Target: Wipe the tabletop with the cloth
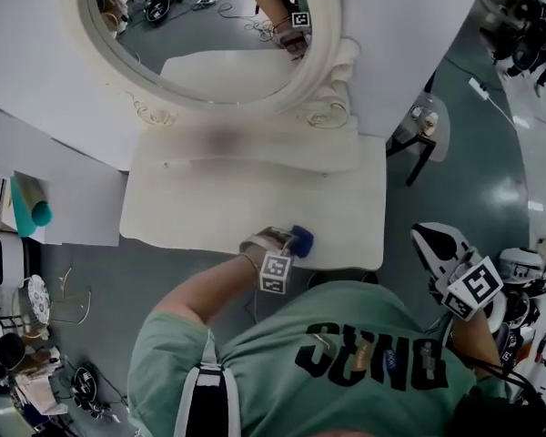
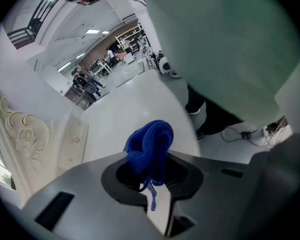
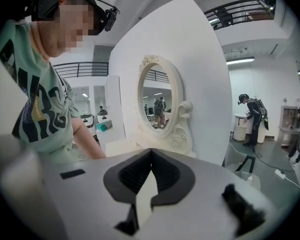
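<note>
My L gripper (image 2: 152,176) clamps the blue cloth (image 2: 151,143), bunched, at tabletop (image 1: 209,198) front edge. R gripper (image 3: 150,159) jaws together, nothing in them, held off tabletop's right side.

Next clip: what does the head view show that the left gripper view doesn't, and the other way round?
Head view only: the right gripper, held off the table's right edge, away from the work. Left gripper view only: up close, the left gripper with its jaws shut on the bunched blue cloth, a loose thread hanging down. Both: the cloth and the white tabletop.
</note>
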### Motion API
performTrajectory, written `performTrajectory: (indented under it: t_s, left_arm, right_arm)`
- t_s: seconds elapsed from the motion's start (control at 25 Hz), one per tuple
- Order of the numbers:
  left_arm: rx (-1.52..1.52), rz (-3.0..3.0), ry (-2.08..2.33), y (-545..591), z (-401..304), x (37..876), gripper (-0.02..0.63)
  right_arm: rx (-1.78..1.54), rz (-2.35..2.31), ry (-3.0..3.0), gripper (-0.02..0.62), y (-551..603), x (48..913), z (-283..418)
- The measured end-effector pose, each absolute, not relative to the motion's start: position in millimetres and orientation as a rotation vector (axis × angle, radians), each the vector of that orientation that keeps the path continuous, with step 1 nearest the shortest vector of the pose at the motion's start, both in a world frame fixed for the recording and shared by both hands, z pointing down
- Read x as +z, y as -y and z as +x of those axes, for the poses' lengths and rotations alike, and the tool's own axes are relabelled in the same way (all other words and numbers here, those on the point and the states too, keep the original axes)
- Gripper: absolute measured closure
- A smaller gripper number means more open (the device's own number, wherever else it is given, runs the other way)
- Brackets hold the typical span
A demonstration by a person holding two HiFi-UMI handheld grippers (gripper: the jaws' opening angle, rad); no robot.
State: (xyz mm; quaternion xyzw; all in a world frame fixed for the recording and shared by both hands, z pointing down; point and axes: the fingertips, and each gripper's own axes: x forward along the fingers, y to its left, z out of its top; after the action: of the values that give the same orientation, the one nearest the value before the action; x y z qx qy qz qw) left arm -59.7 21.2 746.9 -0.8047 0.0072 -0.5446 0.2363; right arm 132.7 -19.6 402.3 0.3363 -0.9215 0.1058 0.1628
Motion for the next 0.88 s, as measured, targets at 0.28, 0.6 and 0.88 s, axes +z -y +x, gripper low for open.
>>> performTrajectory:
  t_s: [0.28,0.6,0.88]
  left_arm:
    - [-1.666,-2.523,0.170,-151.1,-86.5,761.7,0.528]
    - [-1.445,-2.411,-0.315,25.6,-29.7,708.2,0.526]
    - [-1.513,-2.149,-0.377,155.8,15.3,723.0,0.525]
  right_arm:
    - [0.291,0.854,2.693,0.583,26.5,400.3,109.1]
    - [0.304,0.929,2.646,0.583,22.9,399.9,142.8]
    - [0.301,1.091,2.556,0.584,11.7,392.3,187.1]
